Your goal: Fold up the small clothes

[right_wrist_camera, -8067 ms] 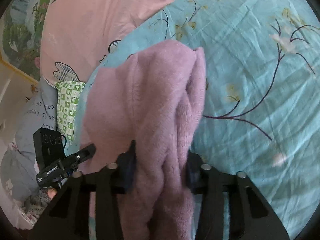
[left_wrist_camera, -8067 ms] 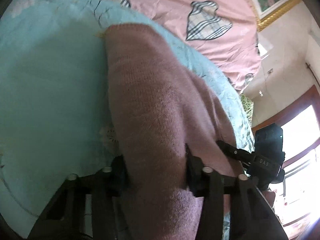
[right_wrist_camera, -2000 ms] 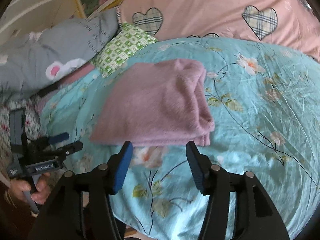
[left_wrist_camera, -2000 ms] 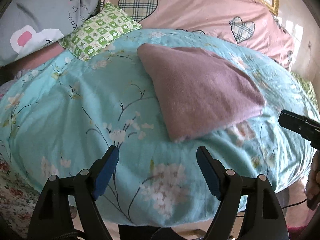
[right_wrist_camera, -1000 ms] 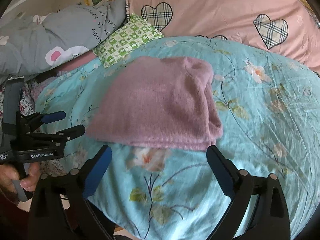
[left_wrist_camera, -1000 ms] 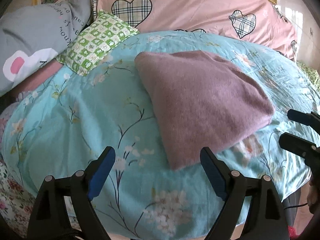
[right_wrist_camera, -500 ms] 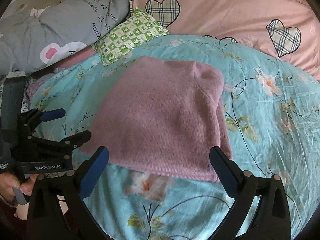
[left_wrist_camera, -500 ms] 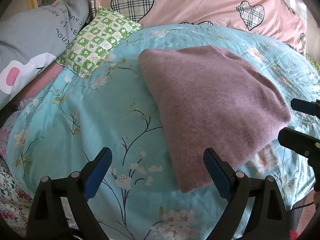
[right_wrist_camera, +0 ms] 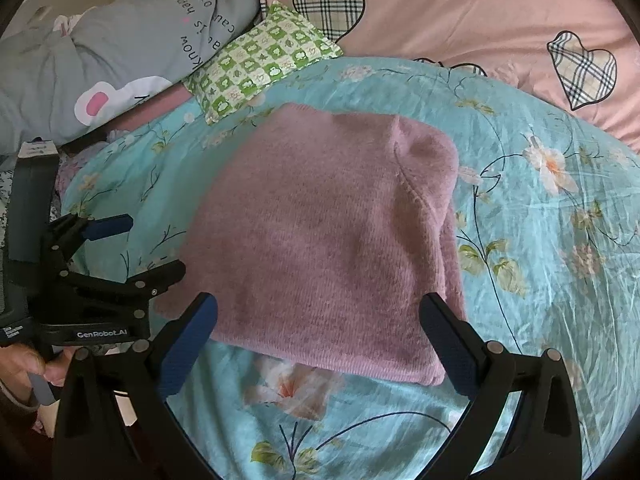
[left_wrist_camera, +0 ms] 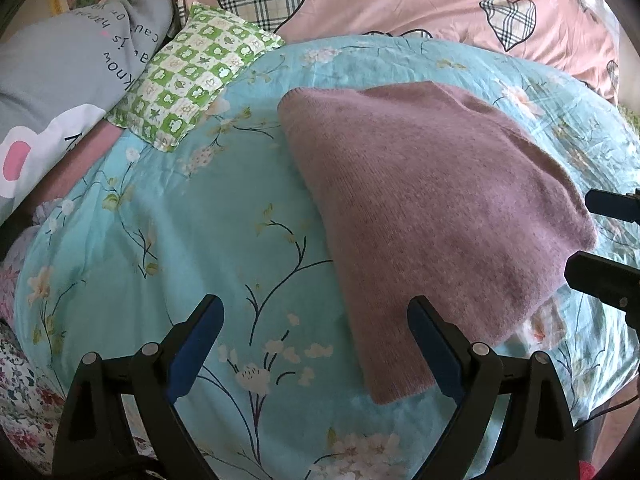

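- Sweater (left_wrist_camera: pixel 420 208), mauve knit, lies folded into a compact block on the turquoise floral bedspread (left_wrist_camera: pixel 180 232); no tool touches it.
- Sweater orientation, left wrist view: one corner points toward the pillows, and the nearest corner lies just ahead of the right-hand fingertip of the left gripper (left_wrist_camera: pixel 316 340).
- Sweater layering, right wrist view (right_wrist_camera: pixel 328 240): stacked layers show along the right edge and at the near right corner; a raised seam runs across the upper right part of the top face.
- Left gripper: fingers (left_wrist_camera: pixel 196 336) spread wide, nothing between them. It hovers over bare bedspread at the sweater's left side. In the right wrist view the same gripper (right_wrist_camera: pixel 140 248) appears at the left, its blue-padded tips apart, close beside the sweater's left edge, and a hand (right_wrist_camera: pixel 24 364) grips its handle.
- Right gripper (right_wrist_camera: pixel 320 332): fingers (right_wrist_camera: pixel 448 340) spread wide and empty, straddling the sweater's near edge from above; contact with the knit is not evident. In the left wrist view its tips (left_wrist_camera: pixel 600 236) enter from the right border, apart, next to the sweater's right corner.
- Surroundings: a green-and-white checked pillow (left_wrist_camera: pixel 192 76) lies beyond the sweater to the left, a grey printed pillow (left_wrist_camera: pixel 60 80) farther left, and a pink quilt with plaid hearts (left_wrist_camera: pixel 400 0) along the far side of the bed.
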